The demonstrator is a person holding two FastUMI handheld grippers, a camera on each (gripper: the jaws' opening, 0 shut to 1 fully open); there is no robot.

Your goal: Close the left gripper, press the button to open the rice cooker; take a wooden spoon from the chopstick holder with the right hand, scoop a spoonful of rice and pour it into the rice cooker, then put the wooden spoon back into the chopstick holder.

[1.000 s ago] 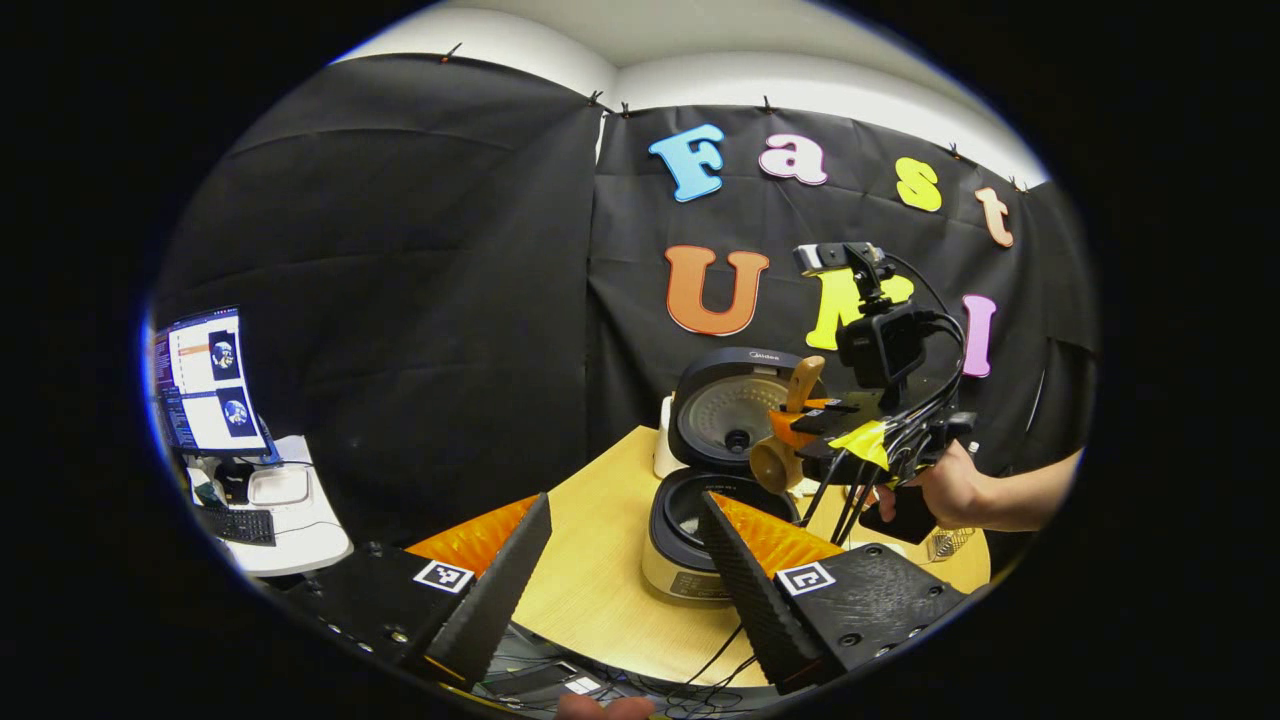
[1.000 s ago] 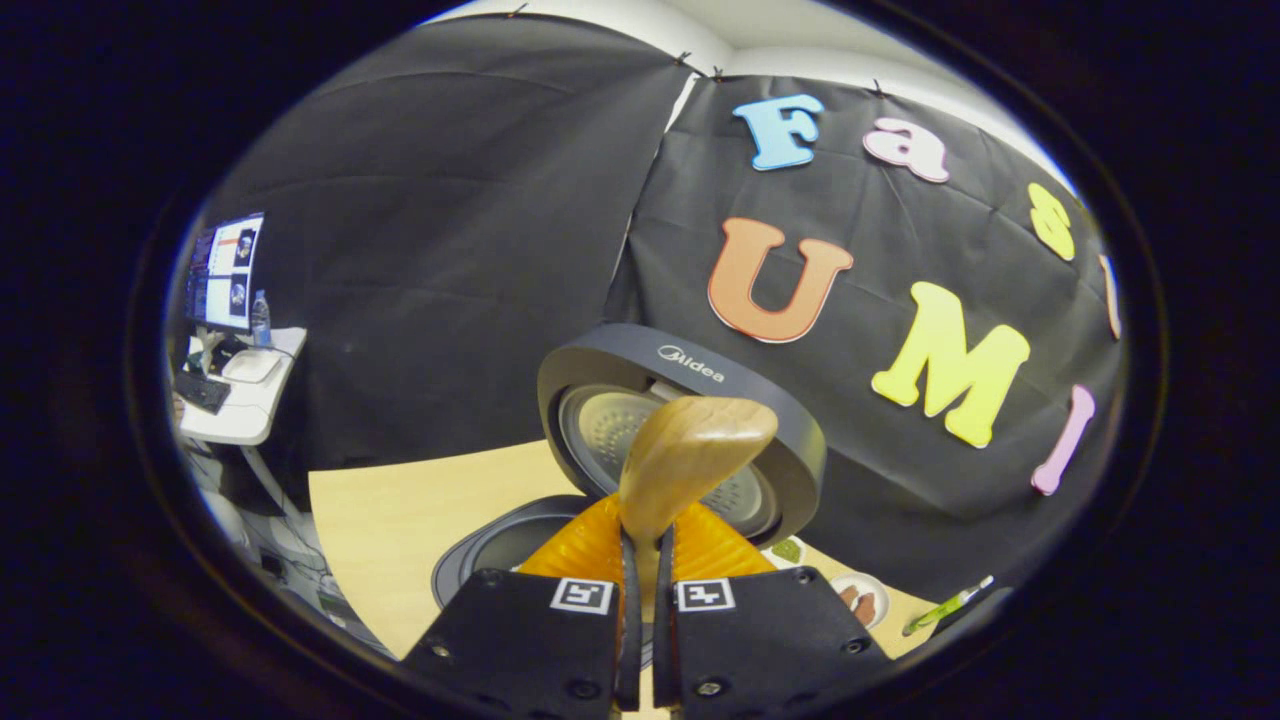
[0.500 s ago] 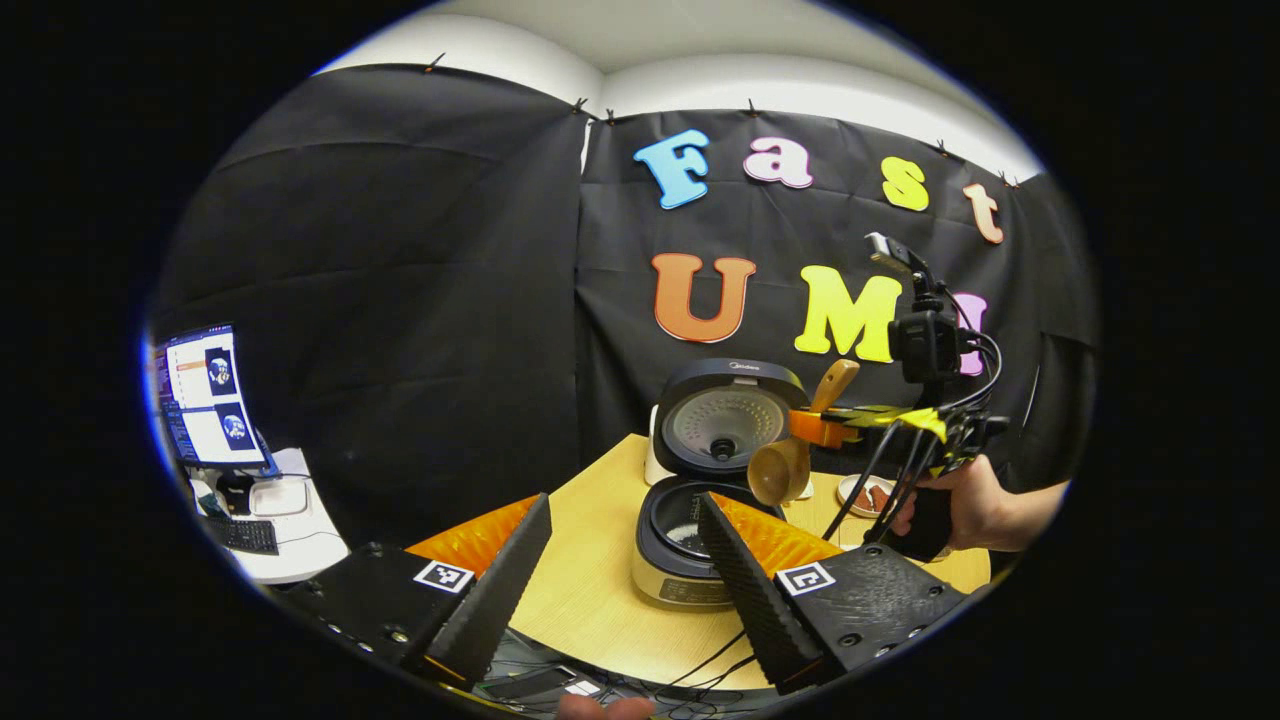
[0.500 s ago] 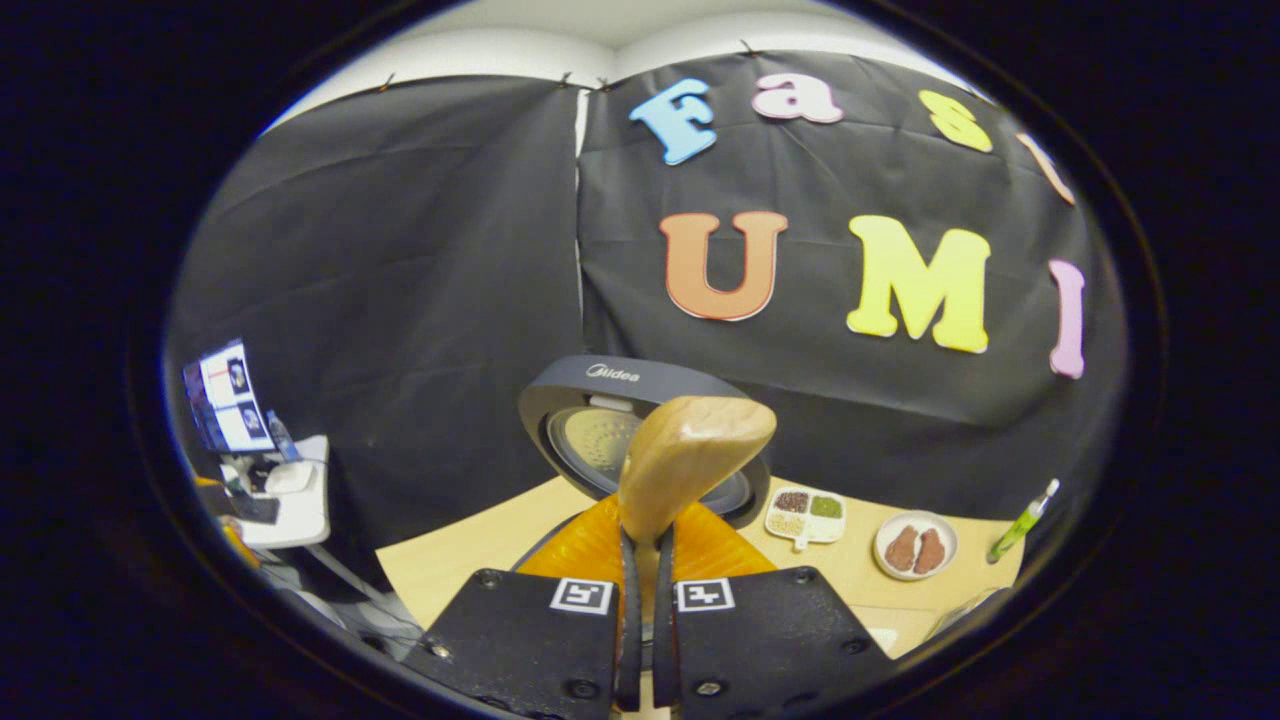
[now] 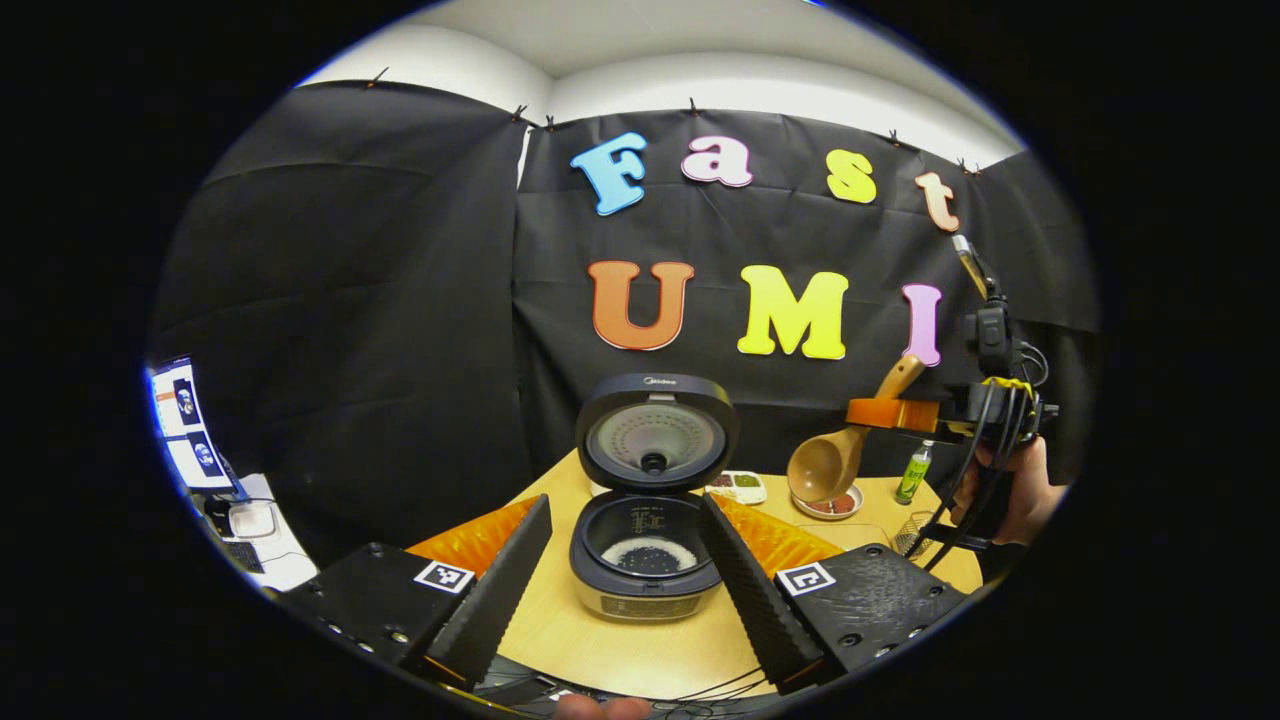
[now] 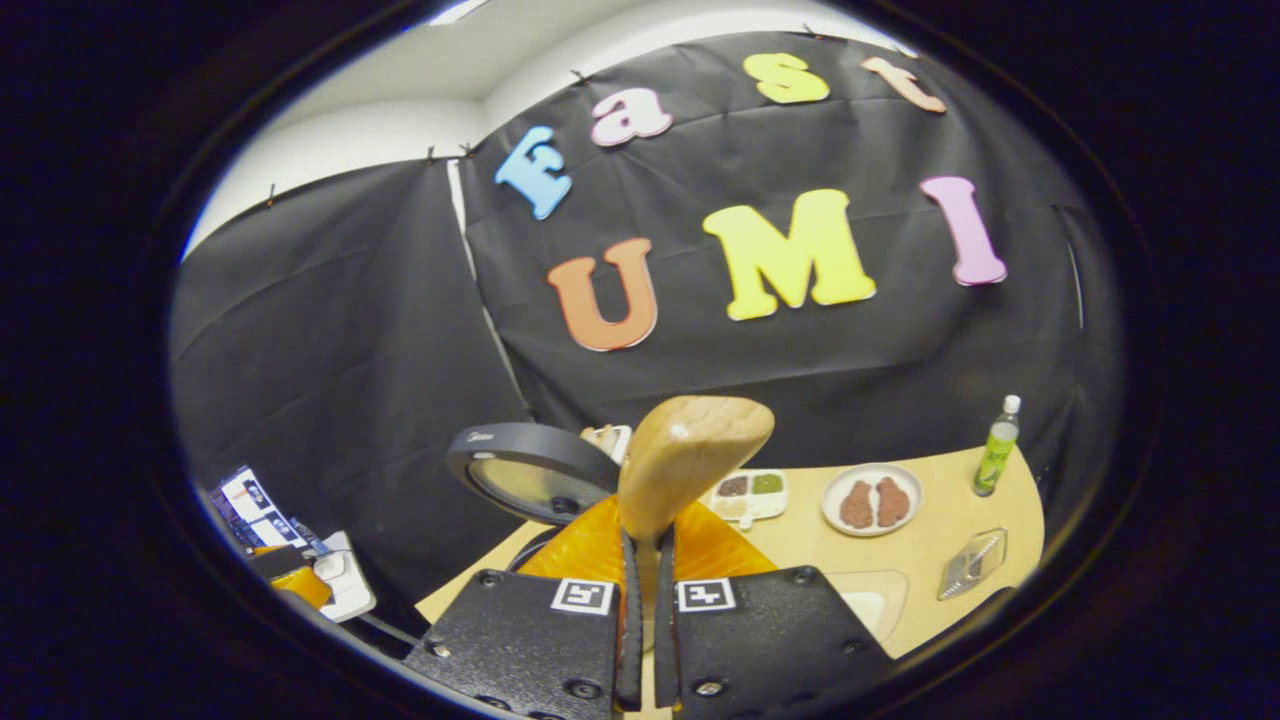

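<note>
A: Wooden spoon (image 5: pixel 838 452) — who has it?

B: The right gripper (image 6: pixel 640 560). Its fingers are drawn in to a narrow gap and press the handle from both sides; in the right gripper view the handle end rises just above the fingertips. In the left gripper view the spoon hangs bowl-down in the air over the far right part of the table (image 5: pixel 600 640), held by a hand (image 5: pixel 1020 490) at the right edge.

A: And the left gripper (image 5: pixel 625 560)?

B: Spread wide, holding nothing, touching nothing. The rice cooker (image 5: pixel 648 545) shows between its fingers, near the table's front edge, lid (image 5: pixel 655 432) upright, dark grains in the pot.

A: What changed from a second ago?

B: The spoon was right over the open pot then; now it has swung away to the right, clear of the cooker. The left gripper's spread is the same.

A: The rest of the table?

B: Along the far edge: a divided dish (image 6: pixel 748 493), a plate (image 6: pixel 871 497) with two brown pieces, a green bottle (image 6: pixel 996 446) toward the right corner. A wire holder (image 5: pixel 910 532) stands near the right edge. A monitor (image 5: pixel 185 425) sits off to the left.
</note>
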